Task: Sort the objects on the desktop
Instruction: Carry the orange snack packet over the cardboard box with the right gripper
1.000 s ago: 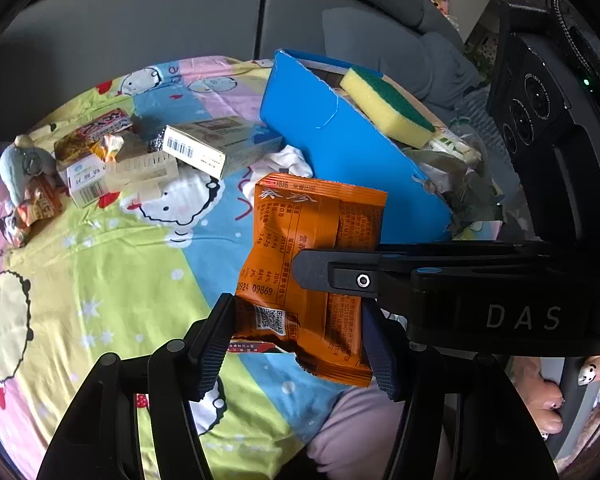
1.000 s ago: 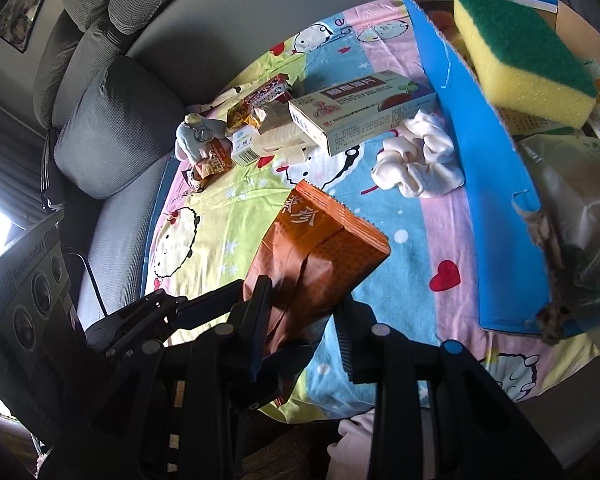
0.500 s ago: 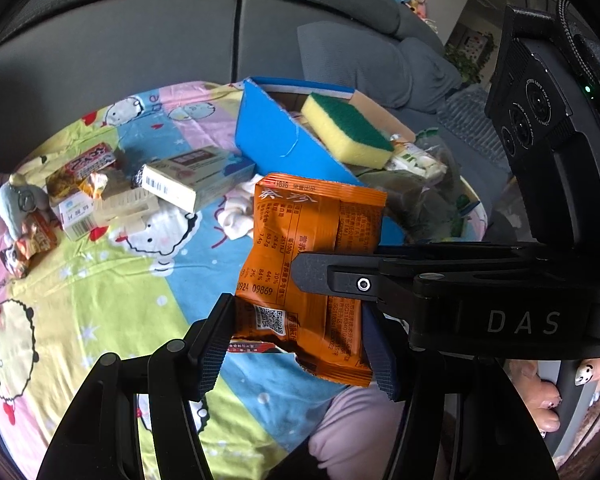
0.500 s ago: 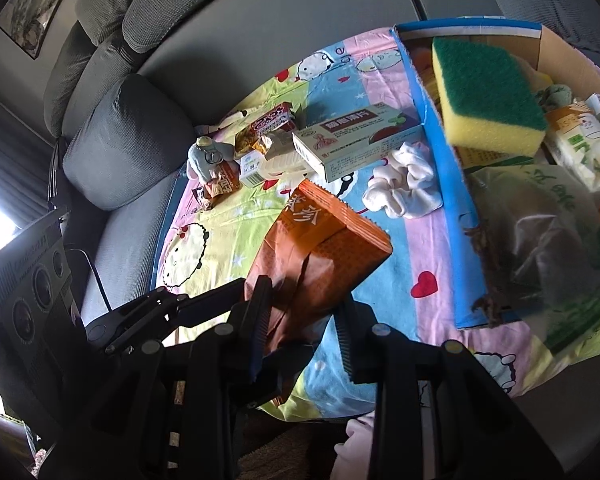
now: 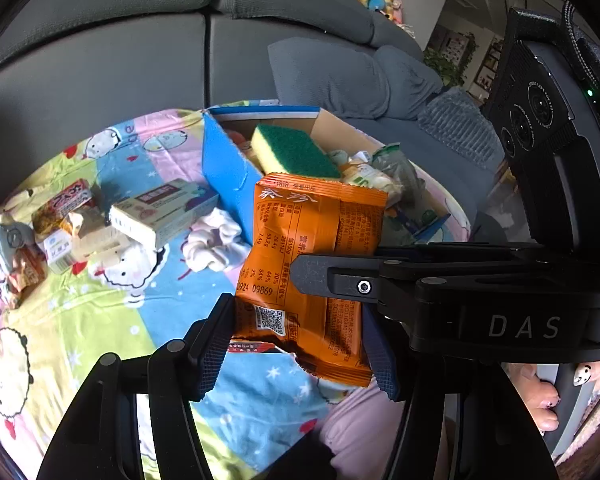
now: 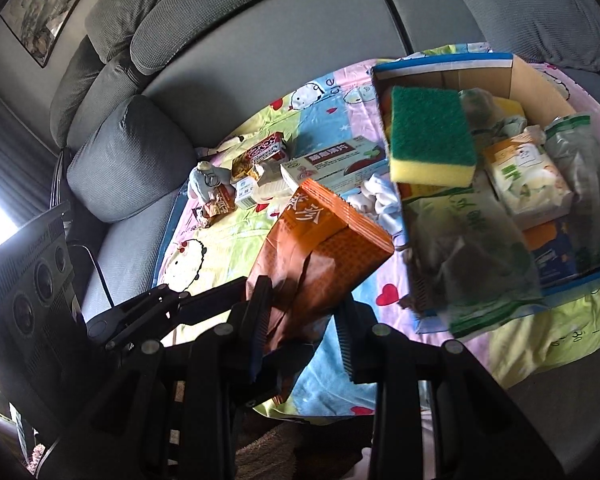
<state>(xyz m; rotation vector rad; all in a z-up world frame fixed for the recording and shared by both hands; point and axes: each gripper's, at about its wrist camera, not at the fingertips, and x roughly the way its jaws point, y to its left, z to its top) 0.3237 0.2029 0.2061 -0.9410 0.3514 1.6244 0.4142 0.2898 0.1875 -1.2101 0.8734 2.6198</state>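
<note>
The sofa [image 5: 99, 60] backs a cartoon-print cloth [image 5: 99, 320] spread over the tabletop, and on the cloth stands the blue box [image 5: 223, 168], already crowded: a sponge [image 6: 432, 136] on top, a wipes pack [image 6: 528, 184] and a green bag [image 6: 480, 264] beside it. Left of the box, loose on the cloth, lie a white carton [image 5: 159, 212], a scrunchie [image 5: 215, 240] touching the box wall, and a huddle of small snacks [image 5: 59, 208] farther out.

The orange packet [image 5: 308, 264] hangs in the air just in front of the box, above the cloth. The left claw [image 5: 300, 344] pinches its lower end across the width; the right claw [image 6: 304, 320], pressed nearly together, pinches the same packet at its bottom seam.

To finish this step well, I would carry the packet over the near wall with enough height to clear the rim and sponge, aim for the gap near the sponge, and loosen both claws together so it drops flat, not snagging one corner.
</note>
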